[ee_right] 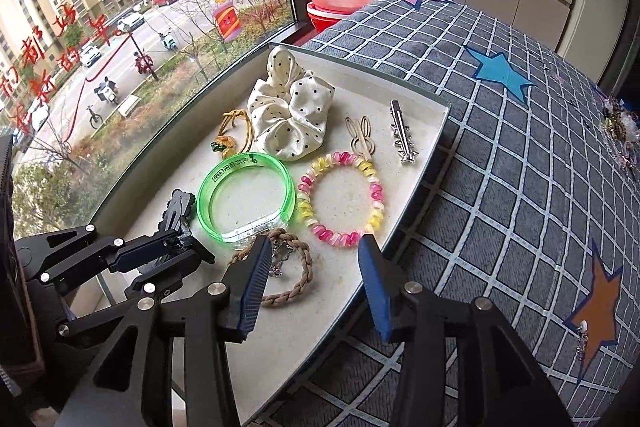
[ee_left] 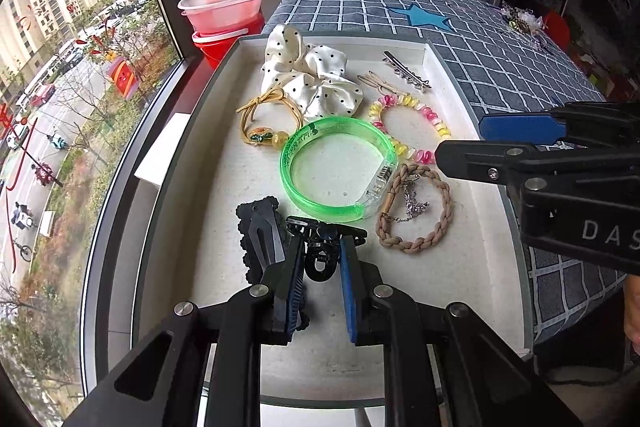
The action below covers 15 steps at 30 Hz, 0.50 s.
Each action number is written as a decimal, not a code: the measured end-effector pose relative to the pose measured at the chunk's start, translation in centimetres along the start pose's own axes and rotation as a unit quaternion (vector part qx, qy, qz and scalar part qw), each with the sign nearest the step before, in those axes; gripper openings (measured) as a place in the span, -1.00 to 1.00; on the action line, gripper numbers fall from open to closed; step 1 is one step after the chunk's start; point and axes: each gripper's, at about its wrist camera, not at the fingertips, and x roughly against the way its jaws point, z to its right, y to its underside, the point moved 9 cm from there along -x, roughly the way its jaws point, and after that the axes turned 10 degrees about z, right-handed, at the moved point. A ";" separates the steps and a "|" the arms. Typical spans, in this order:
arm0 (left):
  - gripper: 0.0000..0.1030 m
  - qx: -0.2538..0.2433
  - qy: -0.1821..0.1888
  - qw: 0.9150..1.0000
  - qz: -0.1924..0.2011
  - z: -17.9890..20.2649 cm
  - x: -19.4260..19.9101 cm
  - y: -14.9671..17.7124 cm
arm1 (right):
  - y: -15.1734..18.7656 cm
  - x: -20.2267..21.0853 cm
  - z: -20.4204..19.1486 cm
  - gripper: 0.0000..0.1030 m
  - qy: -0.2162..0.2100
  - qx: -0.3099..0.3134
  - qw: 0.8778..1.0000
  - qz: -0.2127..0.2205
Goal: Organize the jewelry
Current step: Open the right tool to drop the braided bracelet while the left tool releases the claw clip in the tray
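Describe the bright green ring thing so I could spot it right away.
Look in the shallow white tray beside the window. Near its middle lies the green bangle, between the polka-dot scrunchie and the braided tan bracelet. It is the only clear neon-green rigid hoop, with dark lettering and a colourless clasp section.

Small black claw clip point(ee_left: 320, 259) sits between left gripper point(ee_left: 320, 247) pads, sides covered; contact unclear. Black snap clip point(ee_left: 260, 239) lower end hidden behind the left finger. Braided tan bracelet point(ee_right: 294, 277) partly behind right gripper point(ee_right: 314, 259) finger at lower centre. Its silver charm point(ee_left: 412, 201) too small to read. Jewelry pile point(ee_right: 622, 135) at right edge blurred, cut off. Green bangle point(ee_left: 340, 167) lettering illegible. Right gripper cut by right edge in left wrist view.
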 end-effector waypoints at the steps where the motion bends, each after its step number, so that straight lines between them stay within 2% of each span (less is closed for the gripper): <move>1: -0.51 -0.001 -0.001 1.000 0.001 0.0 0.1 0.0 | -0.1 0.2 0.2 -0.03 0.001 -0.004 1.000 0.002; 8: -0.51 -0.007 -0.005 1.000 -0.016 0.2 -0.8 0.5 | 0.3 1.4 1.5 -0.02 0.005 -0.028 1.000 0.009; 15: -0.51 -0.017 -0.006 1.000 -0.010 0.3 -0.8 0.5 | 0.6 2.2 1.9 -0.02 0.006 -0.039 0.999 0.014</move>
